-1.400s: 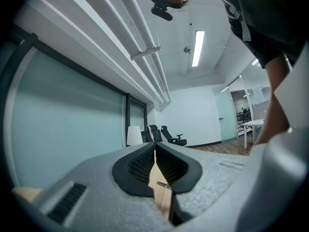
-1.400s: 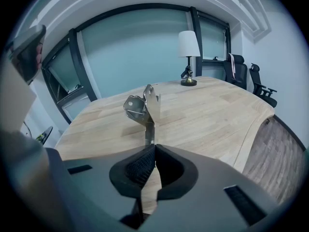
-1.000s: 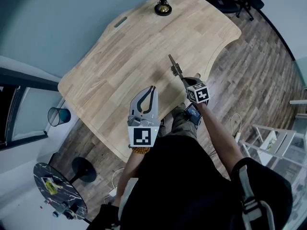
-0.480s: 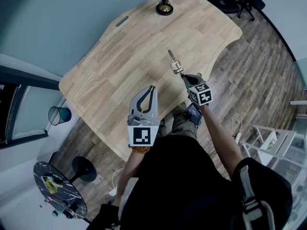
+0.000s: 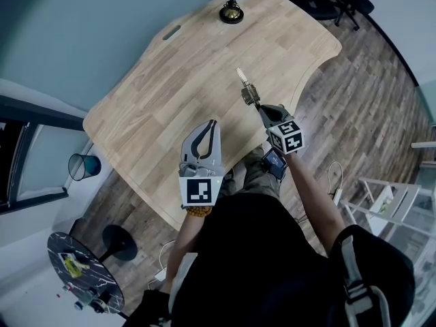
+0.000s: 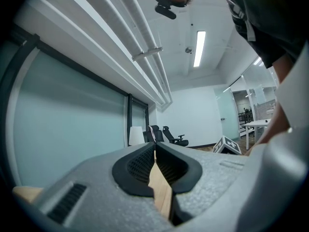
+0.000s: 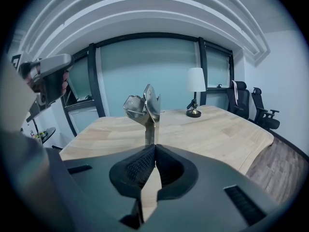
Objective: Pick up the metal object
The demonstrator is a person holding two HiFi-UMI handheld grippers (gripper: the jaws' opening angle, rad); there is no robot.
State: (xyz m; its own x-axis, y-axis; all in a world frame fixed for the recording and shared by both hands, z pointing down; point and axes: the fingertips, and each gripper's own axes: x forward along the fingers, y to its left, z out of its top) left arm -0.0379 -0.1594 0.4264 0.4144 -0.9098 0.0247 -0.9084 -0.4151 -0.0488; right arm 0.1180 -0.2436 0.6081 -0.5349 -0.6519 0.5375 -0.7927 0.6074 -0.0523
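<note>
My dark right gripper (image 7: 154, 149) has its jaws pressed together on the stem of the shiny, folded metal object (image 7: 145, 108), which sticks up and forward from the pad tips. In the right gripper view the pale wooden table (image 5: 170, 80) lies well behind and below the piece, and in the head view the piece hangs over the near half of the tabletop, so I judge it is off the surface and the pick-up itself is as good as done. What I cannot read is how deep the stem sits in the pads; only a short stretch looks caught, so the hold may be slight. My grey left gripper (image 5: 211, 125) hovers over the table's near edge, its jaws closed with nothing between them, taking no part. The small brass-coloured lamp base (image 5: 231, 11) stands at the far end, well apart from everything. All that seems left is to keep the piece steady in the air.
</note>
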